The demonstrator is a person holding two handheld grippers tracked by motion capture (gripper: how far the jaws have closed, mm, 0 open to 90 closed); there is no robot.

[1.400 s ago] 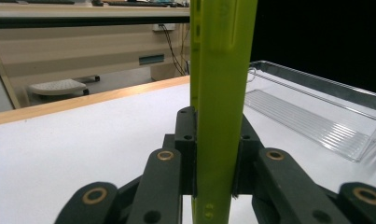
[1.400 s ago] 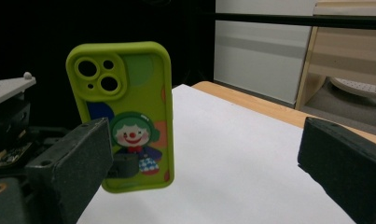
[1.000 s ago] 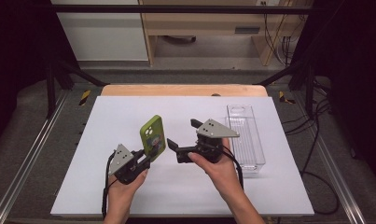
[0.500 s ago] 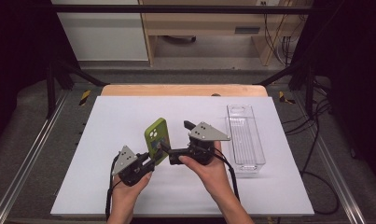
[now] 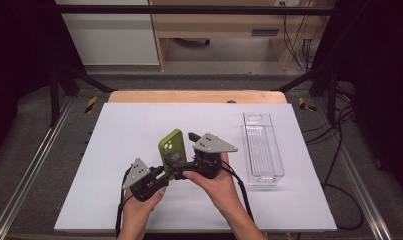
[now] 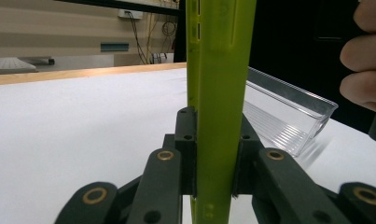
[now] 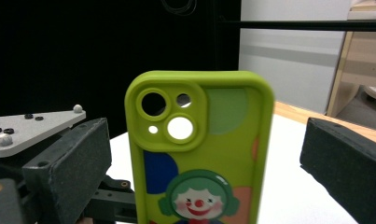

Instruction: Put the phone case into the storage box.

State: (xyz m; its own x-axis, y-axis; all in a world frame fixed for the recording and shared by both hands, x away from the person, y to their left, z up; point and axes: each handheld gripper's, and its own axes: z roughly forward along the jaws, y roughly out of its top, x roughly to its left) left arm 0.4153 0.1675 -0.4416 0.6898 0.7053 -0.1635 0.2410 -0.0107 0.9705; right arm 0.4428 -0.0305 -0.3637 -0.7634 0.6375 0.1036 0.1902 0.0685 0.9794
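The phone case [image 7: 199,149] is lime green, soft-looking and matte, with rounded corners, a raised camera block with round cut-outs, and a cartoon clown among coloured patches on its back. It stands upright above the white desk [image 5: 114,145], near the front middle, held by its lower end. The left claw [image 6: 213,161] is clenched on it: its black pads press both faces of the thin edge, where small button slots show. The right claw [image 7: 209,154] is released, its blocky black pads standing wide on either side of the case; whether either one touches it is hard to tell from here. A clear, ribbed plastic tray [image 5: 261,150] lies to the right, well apart from the case.

Against a second ago, the right claw has come down and closer to the case, and both hands sit a little nearer the desk's front edge.
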